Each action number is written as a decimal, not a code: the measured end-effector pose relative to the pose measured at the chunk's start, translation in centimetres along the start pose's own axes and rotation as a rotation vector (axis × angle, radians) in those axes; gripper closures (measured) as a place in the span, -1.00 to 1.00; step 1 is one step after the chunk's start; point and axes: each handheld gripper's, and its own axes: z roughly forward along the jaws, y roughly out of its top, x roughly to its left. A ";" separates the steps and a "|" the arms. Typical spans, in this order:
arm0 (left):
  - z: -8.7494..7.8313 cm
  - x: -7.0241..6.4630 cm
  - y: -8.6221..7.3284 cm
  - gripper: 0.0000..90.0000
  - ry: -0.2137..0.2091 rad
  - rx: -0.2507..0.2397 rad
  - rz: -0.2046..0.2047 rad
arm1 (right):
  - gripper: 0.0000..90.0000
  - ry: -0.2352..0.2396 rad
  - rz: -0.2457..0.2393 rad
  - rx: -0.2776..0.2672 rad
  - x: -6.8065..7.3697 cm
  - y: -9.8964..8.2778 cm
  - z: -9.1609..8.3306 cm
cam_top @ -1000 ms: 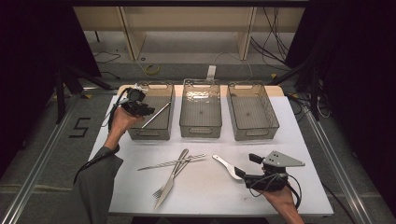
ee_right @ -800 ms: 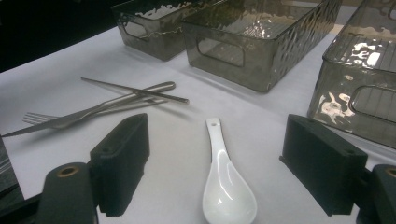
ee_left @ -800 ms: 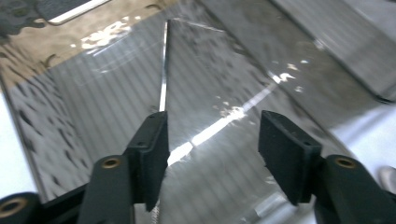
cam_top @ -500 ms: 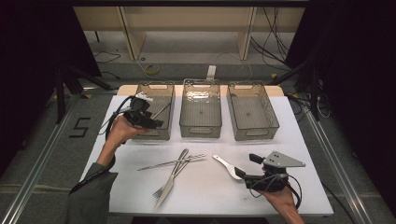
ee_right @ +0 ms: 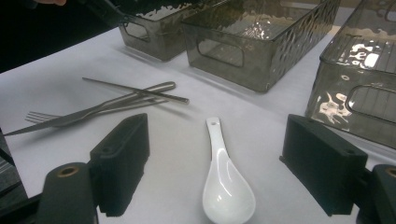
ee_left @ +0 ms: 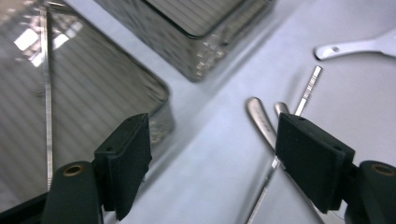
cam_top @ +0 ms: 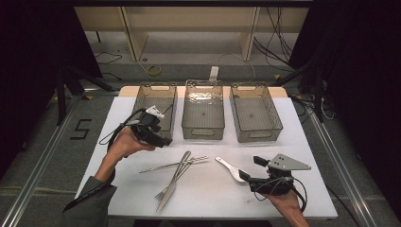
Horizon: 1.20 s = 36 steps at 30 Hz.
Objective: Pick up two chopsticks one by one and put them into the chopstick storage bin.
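Three clear smoky bins stand in a row at the back: left bin (cam_top: pixel 156 111), middle bin (cam_top: pixel 203 116), right bin (cam_top: pixel 255 113). A thin metal chopstick (ee_left: pixel 48 116) lies inside the left bin. My left gripper (cam_top: pixel 165 141) (ee_left: pixel 215 163) hangs open and holds nothing, just in front of that bin's near right corner. On the white table (cam_top: pixel 293 142) a knife, a fork and another chopstick lie crossed in a cutlery pile (cam_top: pixel 175 175) (ee_right: pixel 107 107). A white ceramic spoon (cam_top: pixel 230 169) (ee_right: pixel 226 186) lies between the open jaws of my right gripper (cam_top: pixel 249 170) (ee_right: pixel 215 168).
The middle and right bins look empty. Knife and fork handles (ee_left: pixel 261 121) lie just ahead of the left gripper. Cables and shelf legs sit on the floor beyond the table's far edge.
My left gripper has drawn back from above the left bin toward the person and down, now near the bin's front corner. The right gripper and spoon have not moved.
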 end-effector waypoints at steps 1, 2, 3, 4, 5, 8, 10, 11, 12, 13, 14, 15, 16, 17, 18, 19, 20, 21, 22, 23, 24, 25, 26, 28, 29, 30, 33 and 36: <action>0.1 -0.3 0.0 -0.43 0.000 0.012 0.009 | -0.47 0.000 0.000 0.000 0.0 0.0 0.0; 0.3 -0.6 -0.1 -0.44 -0.008 0.023 0.018 | -0.47 0.001 -0.001 0.000 0.0 0.0 0.0; 0.5 -0.8 -0.2 -0.44 -0.011 0.038 0.024 | -0.47 0.001 -0.003 -0.001 0.0 0.0 0.0; 0.7 -1.1 -0.3 -0.44 -0.015 0.049 0.030 | -0.47 0.001 -0.003 -0.001 0.0 0.0 0.0; 0.8 -1.3 -0.4 -0.44 -0.019 0.067 0.038 | -0.47 0.001 0.000 0.001 0.0 0.0 -0.1; 1.4 -1.8 -0.9 -0.43 -0.016 0.108 0.050 | -0.47 0.002 0.000 0.001 0.0 0.0 -0.1; 1.7 -2.0 -1.2 -0.41 -0.023 0.135 0.058 | -0.47 0.002 0.001 0.003 0.0 0.0 -0.1; 1.9 -2.0 -1.3 -0.39 -0.031 0.149 0.059 | -0.47 0.003 0.002 0.003 0.0 0.0 -0.1; 2.1 -2.0 -1.4 -0.38 -0.033 0.158 0.057 | -0.47 0.003 0.001 0.004 0.0 0.0 -0.1; 2.2 -2.1 -1.5 -0.37 -0.035 0.167 0.054 | -0.47 0.003 -0.001 0.002 0.0 0.0 -0.1; 2.4 -2.1 -1.6 -0.36 -0.034 0.182 0.059 | -0.47 0.002 -0.001 0.002 0.0 0.0 -0.1; 2.5 -2.2 -1.8 -0.35 -0.032 0.192 0.063 | -0.47 0.002 -0.001 0.002 0.0 0.0 -0.1; 2.6 -2.3 -1.9 -0.34 -0.034 0.201 0.067 | -0.47 0.002 0.000 0.003 0.0 0.0 -0.1; 2.7 -2.4 -1.9 -0.32 -0.036 0.210 0.072 | -0.47 0.002 -0.001 0.002 0.0 0.0 -0.1; 2.8 -2.4 -2.0 -0.30 -0.036 0.217 0.072 | -0.47 0.002 0.000 0.003 0.0 0.0 -0.1; 2.9 -2.5 -2.1 -0.28 -0.036 0.228 0.074 | -0.47 0.002 -0.001 0.003 0.0 0.0 -0.1; 3.1 -2.5 -2.2 -0.27 -0.034 0.239 0.079 | -0.47 0.003 -0.001 0.003 0.0 0.0 -0.1; 3.2 -2.6 -2.3 -0.25 -0.035 0.245 0.078 | -0.47 0.003 -0.001 0.003 0.0 0.0 -0.1; 3.3 -2.6 -2.3 -0.23 -0.034 0.257 0.085 | -0.47 0.003 -0.001 0.003 0.0 0.0 -0.1; 3.5 -2.7 -2.4 -0.20 -0.036 0.260 0.085 | -0.47 0.003 -0.001 0.003 0.1 0.0 -0.1; 3.6 -2.8 -2.4 -0.17 -0.041 0.265 0.086 | -0.47 0.003 -0.001 0.004 0.1 0.0 -0.1; 3.7 -2.9 -2.4 -0.15 -0.048 0.275 0.094 | -0.47 0.003 -0.001 0.004 0.1 0.0 -0.1; 3.9 -3.0 -2.4 -0.11 -0.053 0.274 0.093 | -0.47 0.003 -0.003 0.004 0.1 0.0 -0.1; 4.1 -3.0 -2.4 -0.04 -0.065 0.287 0.103 | -0.47 0.005 0.000 0.007 0.1 0.0 0.0; 4.3 -3.0 -2.5 -0.01 -0.065 0.289 0.098 | -0.47 0.005 -0.001 0.009 0.1 0.0 0.0; 4.4 -3.1 -2.5 0.02 -0.063 0.295 0.106 | -0.47 0.005 -0.002 0.010 0.1 -0.1 0.0; 4.8 -3.1 -2.6 0.11 -0.077 0.312 0.116 | -0.47 0.006 -0.003 0.009 0.1 -0.1 0.0; 5.1 -3.3 -2.7 0.18 -0.087 0.321 0.124 | -0.47 0.006 -0.004 0.010 0.1 -0.1 0.0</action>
